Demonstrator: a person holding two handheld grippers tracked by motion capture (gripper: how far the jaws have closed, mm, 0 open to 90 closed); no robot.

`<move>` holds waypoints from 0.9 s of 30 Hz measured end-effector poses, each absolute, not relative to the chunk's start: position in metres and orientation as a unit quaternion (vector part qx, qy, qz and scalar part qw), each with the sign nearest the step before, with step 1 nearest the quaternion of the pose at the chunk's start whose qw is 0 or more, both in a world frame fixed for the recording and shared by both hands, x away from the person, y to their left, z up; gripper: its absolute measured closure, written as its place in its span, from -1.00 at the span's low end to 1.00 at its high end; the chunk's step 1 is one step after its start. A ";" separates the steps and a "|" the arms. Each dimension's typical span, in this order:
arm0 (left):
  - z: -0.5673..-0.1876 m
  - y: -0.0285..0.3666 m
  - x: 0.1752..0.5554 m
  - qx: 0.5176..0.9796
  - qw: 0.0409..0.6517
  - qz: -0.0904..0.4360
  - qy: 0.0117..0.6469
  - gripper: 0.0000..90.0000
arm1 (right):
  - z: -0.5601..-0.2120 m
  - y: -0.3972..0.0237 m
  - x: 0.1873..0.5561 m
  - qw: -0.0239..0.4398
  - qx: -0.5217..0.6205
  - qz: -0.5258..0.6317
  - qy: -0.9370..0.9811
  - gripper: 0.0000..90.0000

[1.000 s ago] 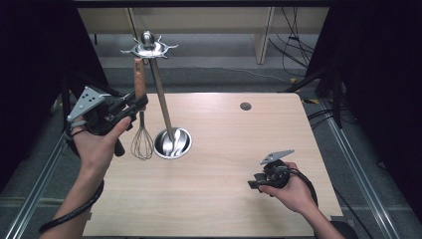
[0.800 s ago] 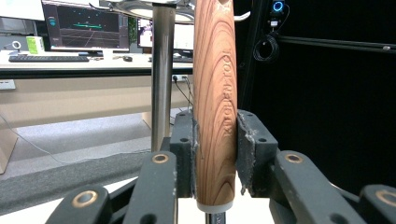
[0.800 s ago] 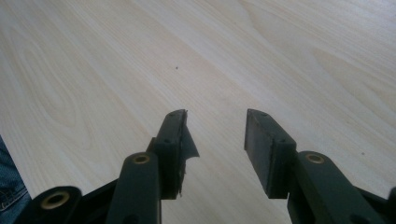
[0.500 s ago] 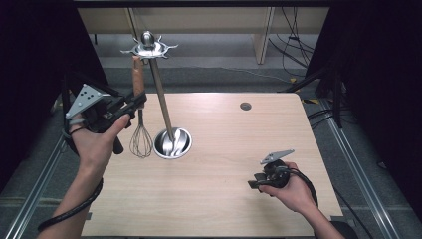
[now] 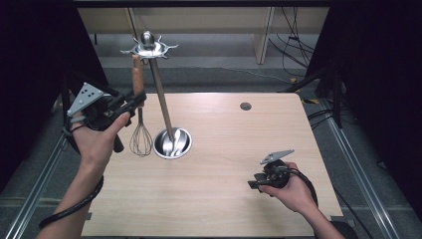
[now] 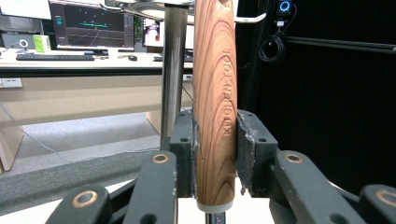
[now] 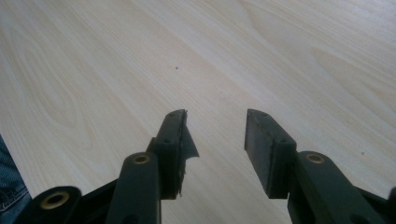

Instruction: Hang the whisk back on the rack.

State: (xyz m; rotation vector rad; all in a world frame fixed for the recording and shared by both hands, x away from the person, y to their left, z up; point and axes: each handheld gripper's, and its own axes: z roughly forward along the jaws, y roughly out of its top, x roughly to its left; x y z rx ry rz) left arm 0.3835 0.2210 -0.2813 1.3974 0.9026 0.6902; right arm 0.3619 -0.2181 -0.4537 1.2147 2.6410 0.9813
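Note:
A whisk with a wooden handle (image 5: pixel 137 74) and a wire head (image 5: pixel 141 142) stands upright beside the pole of a steel utensil stand (image 5: pixel 161 104). My left gripper (image 5: pixel 138 97) is shut on the handle's lower part. In the left gripper view both pads press the handle (image 6: pixel 215 93) from either side, so my left gripper (image 6: pixel 215 149) holds it. The handle's top reaches a hook of the stand's crown (image 5: pixel 148 48); I cannot tell whether it hangs there. My right gripper (image 5: pixel 254 181) rests low at the table's front right, open, with bare tabletop between its jaws (image 7: pixel 215 135).
The stand's round steel base (image 5: pixel 172 143) sits left of the table's middle and holds what look like spoons. A cable hole (image 5: pixel 245 106) lies near the far edge. The wooden tabletop (image 5: pixel 224 149) ends close behind the stand; dark floor and cables lie beyond.

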 end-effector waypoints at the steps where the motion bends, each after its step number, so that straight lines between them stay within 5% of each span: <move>1: -0.281 0.221 0.384 0.608 0.621 0.300 0.393 0.55 | -0.454 -0.218 0.362 0.037 0.396 0.320 0.860 0.32; 27: -0.282 0.217 0.394 0.605 0.619 0.301 0.399 0.55 | -0.453 -0.219 0.362 0.034 0.397 0.312 0.863 0.32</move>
